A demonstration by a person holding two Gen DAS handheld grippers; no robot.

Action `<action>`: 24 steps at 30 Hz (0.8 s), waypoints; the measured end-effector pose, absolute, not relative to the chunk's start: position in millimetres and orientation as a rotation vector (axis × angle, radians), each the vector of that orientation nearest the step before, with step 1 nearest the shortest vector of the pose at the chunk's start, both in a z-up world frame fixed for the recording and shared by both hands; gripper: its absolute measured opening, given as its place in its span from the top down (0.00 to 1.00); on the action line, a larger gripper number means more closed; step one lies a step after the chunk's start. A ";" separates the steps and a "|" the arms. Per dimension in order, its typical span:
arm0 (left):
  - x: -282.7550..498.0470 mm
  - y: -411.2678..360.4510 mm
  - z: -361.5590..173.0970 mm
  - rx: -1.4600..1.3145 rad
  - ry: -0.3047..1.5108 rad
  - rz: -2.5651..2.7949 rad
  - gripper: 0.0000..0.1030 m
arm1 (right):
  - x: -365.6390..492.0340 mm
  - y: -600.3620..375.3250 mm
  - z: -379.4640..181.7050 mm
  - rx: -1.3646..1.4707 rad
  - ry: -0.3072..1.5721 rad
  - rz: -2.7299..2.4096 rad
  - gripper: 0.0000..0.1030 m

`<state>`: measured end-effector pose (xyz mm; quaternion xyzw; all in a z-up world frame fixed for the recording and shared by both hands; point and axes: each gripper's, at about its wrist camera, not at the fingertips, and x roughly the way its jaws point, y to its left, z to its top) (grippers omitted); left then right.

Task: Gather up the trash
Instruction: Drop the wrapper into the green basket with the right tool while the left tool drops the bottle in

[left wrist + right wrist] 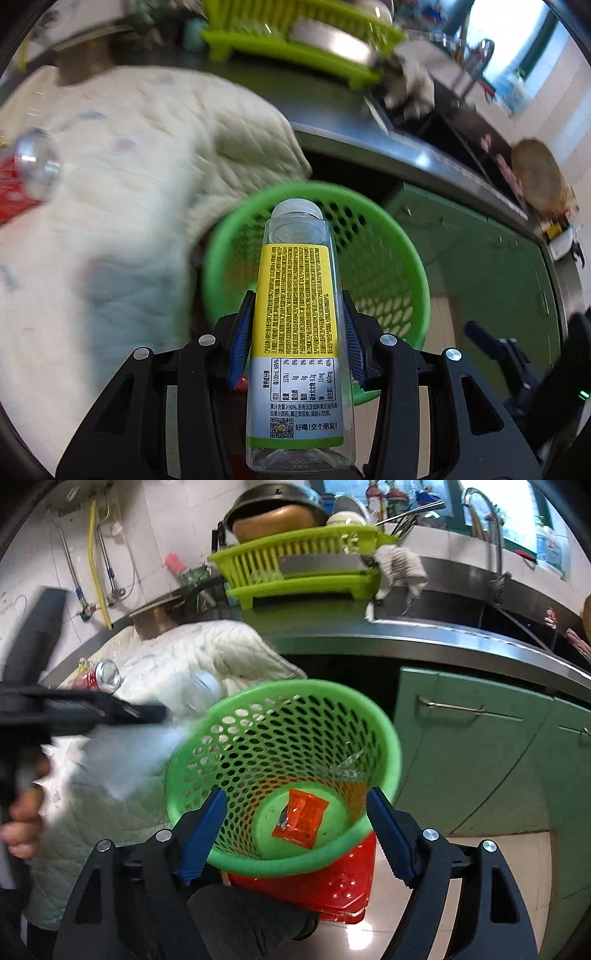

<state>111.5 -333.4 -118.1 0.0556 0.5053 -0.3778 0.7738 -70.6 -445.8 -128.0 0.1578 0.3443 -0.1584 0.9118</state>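
My left gripper (298,295) is shut on a clear plastic bottle (295,295) with a yellow label, its white cap pointing away toward the green mesh basket (388,240). In the right wrist view the same bottle (199,686) is a blur at the basket's left rim. My right gripper (295,794) is open above the basket (388,738), with nothing between its fingers. Inside the basket lie an orange wrapper (301,818) and a clear plastic scrap (347,766). A red drink can (96,677) lies on its side on the white quilt, also seen as can (33,166).
The basket stands on a red stool (332,882) in front of the steel counter edge (443,642). A white quilted cloth (221,646) hangs over the counter. A lime dish rack (303,572), a sink (424,605) and green cabinet doors (461,757) are behind.
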 end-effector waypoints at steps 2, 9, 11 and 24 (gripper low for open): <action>113.3 -349.0 -135.6 0.149 1.139 -0.818 0.57 | -79.4 -450.2 -124.1 0.331 0.695 -0.340 0.25; 116.6 -388.8 -182.3 0.216 1.262 -0.810 0.56 | -95.1 -465.1 -125.5 0.363 0.681 -0.372 0.25; 115.5 -391.7 -187.7 0.213 1.276 -0.814 0.51 | -97.9 -468.1 -125.6 0.368 0.678 -0.379 0.25; 113.5 -345.9 -137.8 0.118 1.163 -0.819 0.37 | -87.1 -457.4 -116.7 0.345 0.660 -0.328 0.23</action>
